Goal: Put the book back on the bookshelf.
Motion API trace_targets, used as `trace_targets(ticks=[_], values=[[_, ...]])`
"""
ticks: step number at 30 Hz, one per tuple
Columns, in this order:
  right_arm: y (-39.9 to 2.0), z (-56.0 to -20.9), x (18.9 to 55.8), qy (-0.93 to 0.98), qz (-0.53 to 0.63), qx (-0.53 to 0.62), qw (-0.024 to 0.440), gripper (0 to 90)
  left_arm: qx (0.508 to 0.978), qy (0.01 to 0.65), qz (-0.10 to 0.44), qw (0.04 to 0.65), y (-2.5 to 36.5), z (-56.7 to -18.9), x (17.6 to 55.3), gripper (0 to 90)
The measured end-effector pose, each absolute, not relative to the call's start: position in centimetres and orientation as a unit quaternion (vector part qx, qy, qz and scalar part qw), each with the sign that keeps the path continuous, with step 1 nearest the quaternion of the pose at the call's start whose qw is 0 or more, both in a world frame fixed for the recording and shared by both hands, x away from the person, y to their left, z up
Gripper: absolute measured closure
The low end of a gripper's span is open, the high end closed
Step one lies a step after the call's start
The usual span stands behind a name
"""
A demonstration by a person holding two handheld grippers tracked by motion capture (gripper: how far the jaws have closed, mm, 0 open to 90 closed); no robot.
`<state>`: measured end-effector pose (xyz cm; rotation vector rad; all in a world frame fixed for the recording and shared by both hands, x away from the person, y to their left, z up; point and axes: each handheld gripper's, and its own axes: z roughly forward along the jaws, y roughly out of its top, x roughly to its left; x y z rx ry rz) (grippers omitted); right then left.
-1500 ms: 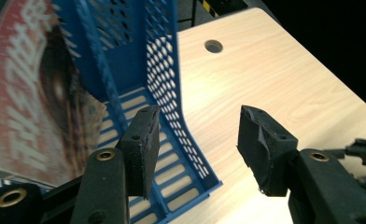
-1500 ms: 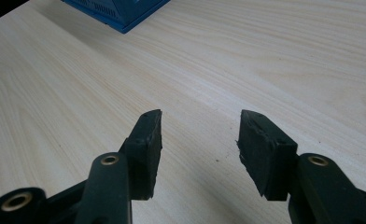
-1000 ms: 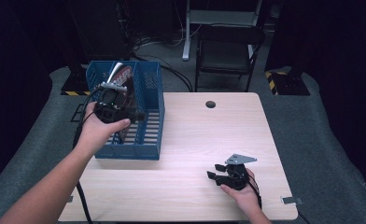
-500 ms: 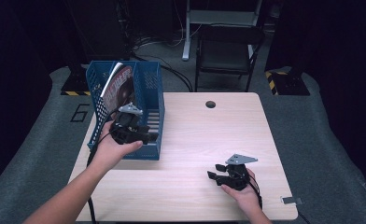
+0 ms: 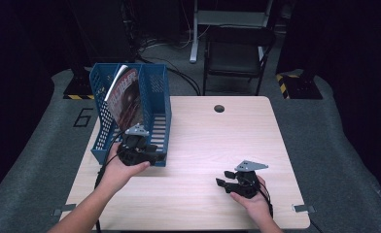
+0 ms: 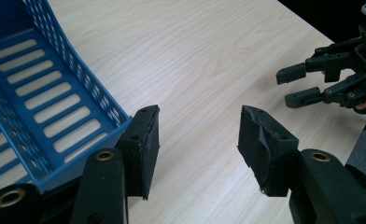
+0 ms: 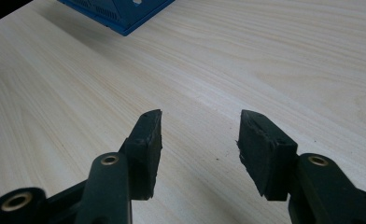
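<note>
1. High view: a blue rack (image 5: pixel 130 116) stands on the table (image 5: pixel 203 141) along its left edge, its long axis running from the near left toward the far left corner. A magazine (image 5: pixel 125 94) leans upright in it toward the far end.
2. Same view: the left gripper (image 5: pixel 154 156) sits at the rack's near right corner, jaws pointing right, away from the magazine. The magazine lies beyond it, toward the far edge. This hand is by far the nearer one, so any next move on the rack or magazine probably falls to it.
3. Same view: the right gripper (image 5: pixel 223 184) rests low near the near right part of the table, well apart from the rack, jaws pointing left.
4. Left gripper view: the jaws stand apart with nothing between them, only bare wood below. The rack's slotted floor and corner lie just beside the left jaw. The right gripper shows farther off, also apart.
5. Right gripper view: its jaws gape over bare table, holding nothing; a corner of the rack shows at the far edge.
6. The table is pale wood grain with a round cable hole (image 5: pixel 219 108). Grey carpet, a chair (image 5: pixel 234 48) and dark surroundings lie beyond.
</note>
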<state>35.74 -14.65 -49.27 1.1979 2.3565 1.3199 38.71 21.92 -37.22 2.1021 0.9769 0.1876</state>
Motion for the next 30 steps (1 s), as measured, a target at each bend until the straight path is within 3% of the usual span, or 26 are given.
trace_targets(ticks=[17,30], values=[[-14.7,-49.3,35.8,0.795,0.444,0.402,0.096,49.3,0.822,0.389,0.055,0.412,22.8,-41.9,35.7,45.7],[-14.5,-49.3,35.7,0.798,0.441,0.401,0.094,49.3,0.829,0.379,0.077,0.403,23.0,-44.8,34.5,44.7]])
